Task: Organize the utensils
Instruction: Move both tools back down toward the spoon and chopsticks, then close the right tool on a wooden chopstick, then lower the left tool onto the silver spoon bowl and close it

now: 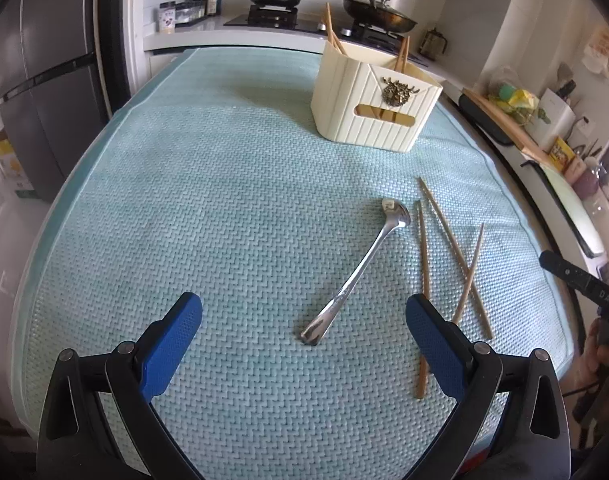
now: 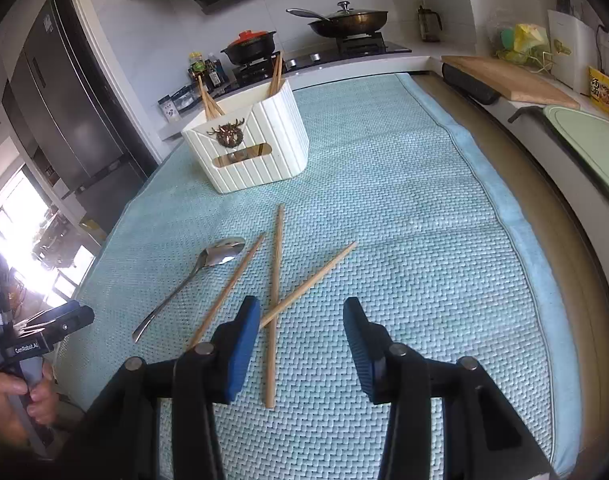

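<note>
The left gripper [image 1: 304, 320] is being held wide open low in the frame, with the metal spoon [image 1: 358, 276] lying on the teal mat [image 1: 224, 200] between its pads, seemingly untouched. The right gripper [image 2: 302, 340] is also being held open and empty over three loose chopsticks [image 2: 275, 280], while the cream utensil holder [image 2: 248, 148], upper centre, is already holding chopsticks.

Daylight was even and sharp; a window [image 2: 20, 248] blew out white at the left edge, and fisheye bending darkened the corners.
</note>
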Tool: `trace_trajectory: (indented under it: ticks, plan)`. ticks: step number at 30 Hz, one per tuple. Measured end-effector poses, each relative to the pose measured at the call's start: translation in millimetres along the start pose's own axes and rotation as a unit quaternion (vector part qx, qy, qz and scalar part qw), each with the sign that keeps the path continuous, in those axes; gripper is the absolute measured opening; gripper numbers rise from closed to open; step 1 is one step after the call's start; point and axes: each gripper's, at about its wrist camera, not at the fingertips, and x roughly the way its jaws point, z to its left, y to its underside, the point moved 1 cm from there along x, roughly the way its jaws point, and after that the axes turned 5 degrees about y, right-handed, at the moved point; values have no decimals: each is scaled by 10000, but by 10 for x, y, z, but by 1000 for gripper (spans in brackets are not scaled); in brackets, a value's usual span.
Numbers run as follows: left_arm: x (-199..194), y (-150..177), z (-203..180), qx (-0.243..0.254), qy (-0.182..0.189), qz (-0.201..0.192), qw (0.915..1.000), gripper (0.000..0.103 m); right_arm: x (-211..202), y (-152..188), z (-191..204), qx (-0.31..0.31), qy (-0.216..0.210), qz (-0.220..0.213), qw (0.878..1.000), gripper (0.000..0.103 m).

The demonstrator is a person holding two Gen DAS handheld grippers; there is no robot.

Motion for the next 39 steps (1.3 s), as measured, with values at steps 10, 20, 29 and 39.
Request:
trace_trajectory:
  ticks: [10, 20, 29, 39]
  plan:
    - [51, -23, 42, 60, -73, 60, 9999, 102, 552, -105, -74, 443, -101, 423, 9981, 41]
    - [86, -21, 73, 26, -95, 102, 9999, 102, 1081, -250, -65, 500, 297, 632, 9963, 37]
    - [224, -167, -48, 239, 98, 269, 9993, 102, 1274, -374, 135, -239, 766, 671, 9945, 15]
    - [786, -508, -481, 1185, 682, 1022, 9853, 101, 1148, -270, -13, -402, 761, 776, 9933, 7]
